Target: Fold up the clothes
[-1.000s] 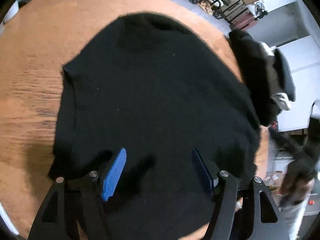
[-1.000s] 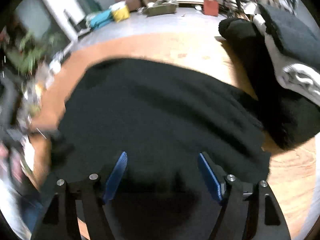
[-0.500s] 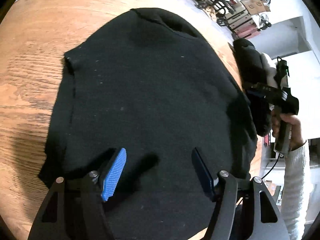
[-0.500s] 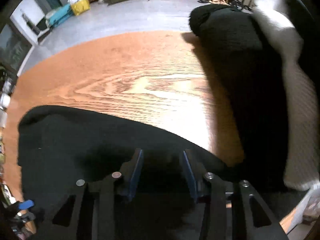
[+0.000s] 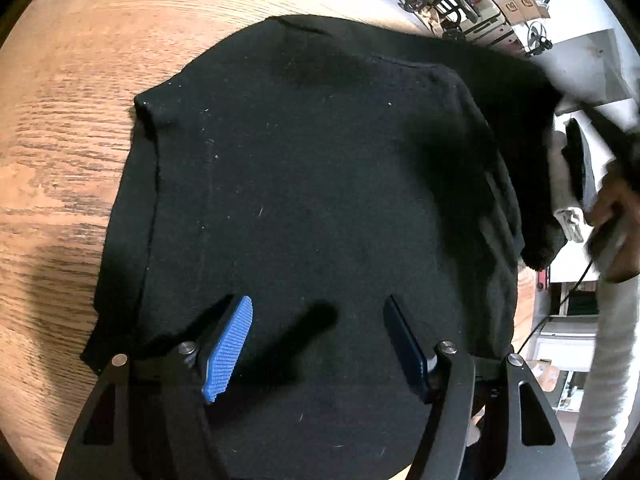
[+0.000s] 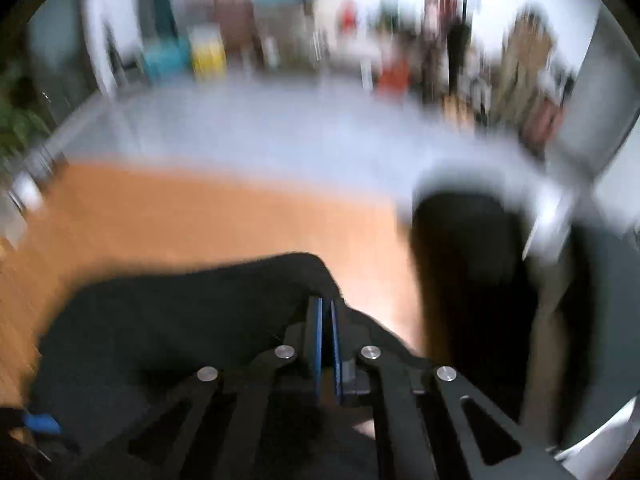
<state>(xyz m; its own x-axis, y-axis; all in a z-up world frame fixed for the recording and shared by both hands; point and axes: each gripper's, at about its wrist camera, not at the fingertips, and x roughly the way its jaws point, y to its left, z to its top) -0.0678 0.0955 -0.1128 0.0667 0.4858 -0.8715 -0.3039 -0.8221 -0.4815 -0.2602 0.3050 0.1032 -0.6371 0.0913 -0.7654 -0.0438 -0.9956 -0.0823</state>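
The black garment [image 5: 320, 200] lay spread flat on the wooden table [image 5: 60, 160], its left edge turned over in a narrow seam and its right side already doubled in on itself; it looked a soft, limp knit, light enough to lift by one edge, likely to sag and drag rather than hold a shape, and not slippery on the wood; the sound places to take it seemed the hems and corners, where a doubled layer gives the pads something to bite. The left gripper [image 5: 320, 344] hung over the near part of the cloth with its jaws standing wide and nothing between them, the blue pads [image 5: 228, 348] clear of the fabric. The right gripper [image 6: 326, 344] had just been closing, and its pads were pressed together with almost no gap; in the blurred right wrist view a fold of the black garment [image 6: 180, 312] rose to meet them, so it seemed pinched on an edge of the cloth, though the smear left this short of certain. At the right of the table stood a stack of folded clothes [image 5: 560, 184], dark pieces with a pale one among them, close beside the garment. No basket, box or other container for the clothes showed on the table; the boxes in the cluttered room beyond were too blurred to tell their contents.
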